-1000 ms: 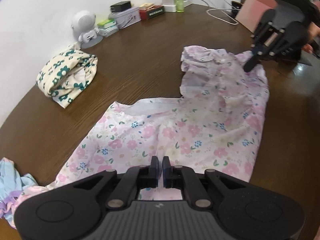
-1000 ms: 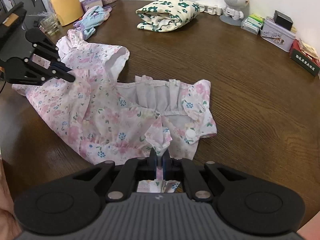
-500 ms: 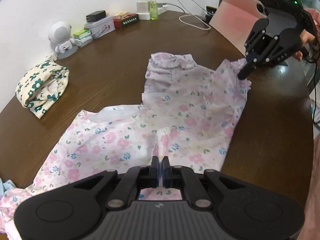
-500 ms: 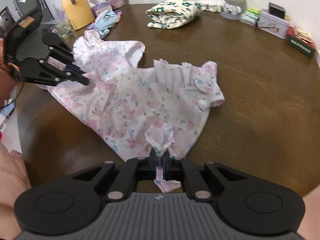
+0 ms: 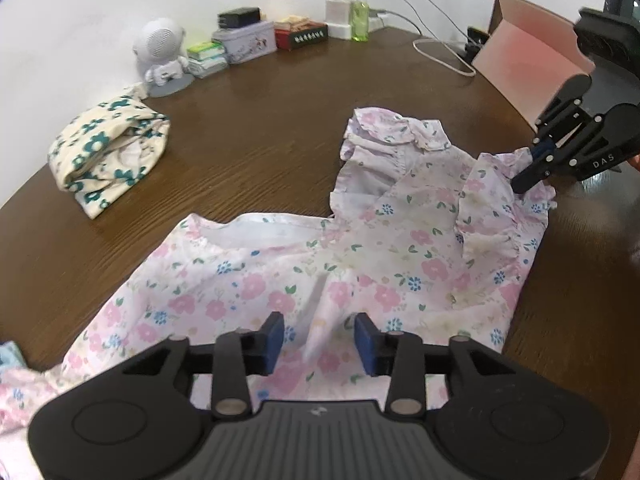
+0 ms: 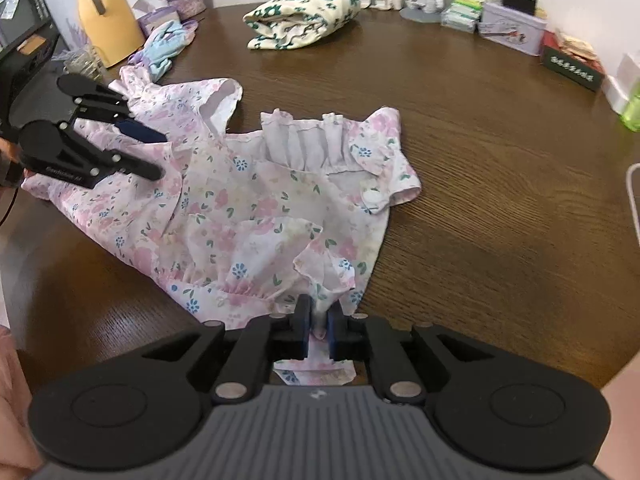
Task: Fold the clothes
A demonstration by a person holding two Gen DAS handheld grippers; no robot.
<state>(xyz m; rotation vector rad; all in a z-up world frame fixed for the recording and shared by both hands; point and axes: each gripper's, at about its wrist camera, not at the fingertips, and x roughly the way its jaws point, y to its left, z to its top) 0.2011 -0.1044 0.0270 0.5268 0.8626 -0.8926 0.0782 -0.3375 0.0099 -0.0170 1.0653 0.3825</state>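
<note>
Since a second ago the left gripper (image 5: pixel 319 338) has let go, jaws just spread wide over the floral dress (image 6: pixel 256 216) on the tabletop (image 6: pixel 480 160). Right gripper (image 6: pixel 318 330) pinches a ruffled sleeve. Thin floppy cotton; I'd grab hems or seams.

A round, dark brown wooden table (image 5: pixel 280 136) carries everything. A pink floral dress (image 5: pixel 360 264) lies spread across the lower centre of the left wrist view. A folded cream garment with green flowers (image 5: pixel 108 152) sits at the left. Along the upper edge stand a white robot-shaped speaker (image 5: pixel 162 54), a printed tin (image 5: pixel 248 40), a green bottle (image 5: pixel 359 20) and a white cable (image 5: pixel 440 54).
</note>
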